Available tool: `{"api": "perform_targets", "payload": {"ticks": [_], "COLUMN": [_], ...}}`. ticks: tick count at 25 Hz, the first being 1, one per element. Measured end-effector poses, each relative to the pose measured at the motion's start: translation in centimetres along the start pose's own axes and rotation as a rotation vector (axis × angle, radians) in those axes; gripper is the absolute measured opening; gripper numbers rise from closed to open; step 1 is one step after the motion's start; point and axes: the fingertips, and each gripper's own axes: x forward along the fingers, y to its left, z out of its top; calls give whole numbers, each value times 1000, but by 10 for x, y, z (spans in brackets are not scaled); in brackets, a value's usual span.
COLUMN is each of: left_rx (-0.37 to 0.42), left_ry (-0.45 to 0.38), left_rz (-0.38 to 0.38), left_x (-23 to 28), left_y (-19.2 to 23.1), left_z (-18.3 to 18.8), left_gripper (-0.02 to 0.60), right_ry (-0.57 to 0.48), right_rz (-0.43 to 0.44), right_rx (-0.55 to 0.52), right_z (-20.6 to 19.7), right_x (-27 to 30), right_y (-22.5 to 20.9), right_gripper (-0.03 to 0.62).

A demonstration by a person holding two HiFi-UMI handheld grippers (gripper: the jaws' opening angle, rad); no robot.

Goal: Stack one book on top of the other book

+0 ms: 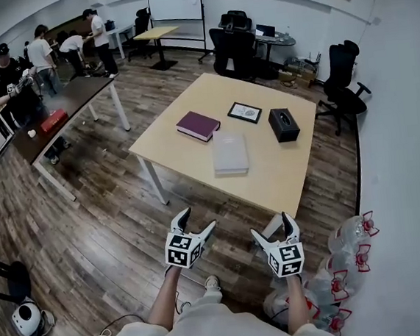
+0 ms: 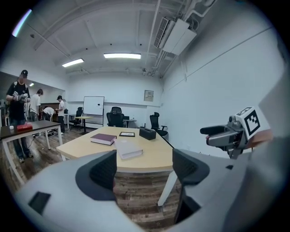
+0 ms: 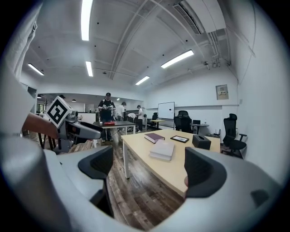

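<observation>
A maroon book [image 1: 198, 125] [image 2: 103, 139] [image 3: 154, 137] and a pale grey book [image 1: 230, 151] [image 2: 128, 149] [image 3: 162, 149] lie apart on the light wooden table [image 1: 284, 171]. Both grippers hang short of the table's near edge, above the floor. My left gripper [image 1: 198, 224] [image 2: 147, 170] is open with nothing between its jaws. My right gripper [image 1: 275, 227] [image 3: 152, 170] is open and empty too. Each gripper shows in the other's view.
A framed picture [image 1: 244, 112] and a black tissue box [image 1: 283, 125] rest at the table's far side. Tied plastic bags [image 1: 346, 257] sit by the right wall. A dark desk [image 1: 57, 112] stands at left with people [image 1: 13, 75] behind it. Office chairs [image 1: 343, 77] stand beyond the table.
</observation>
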Motion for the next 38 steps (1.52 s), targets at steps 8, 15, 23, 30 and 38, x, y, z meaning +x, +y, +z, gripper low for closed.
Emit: {"api": "perform_targets", "payload": {"ticks": [8, 15, 23, 30, 38], "left_rx": [10, 14, 12, 8, 2], "left_ry": [-7, -23, -26, -10, 4], "left_rz": [-31, -50, -65, -77, -90], "left_x": [59, 97, 125, 140, 172], "left_y": [53, 94, 120, 128, 132], "left_z": [30, 51, 59, 56, 58], "left_gripper": [379, 379, 379, 379, 379], "right_ry": [-4, -6, -7, 1, 13], "right_rz": [-31, -54, -72, -74, -68], "right_rx": [-4, -13, -18, -9, -2], "right_z": [26, 43, 50, 48, 46], "right_x": [73, 123, 155, 170, 193], "right_y": [-27, -38, -49, -51, -69], "right_gripper": [485, 485, 485, 485, 485]}}
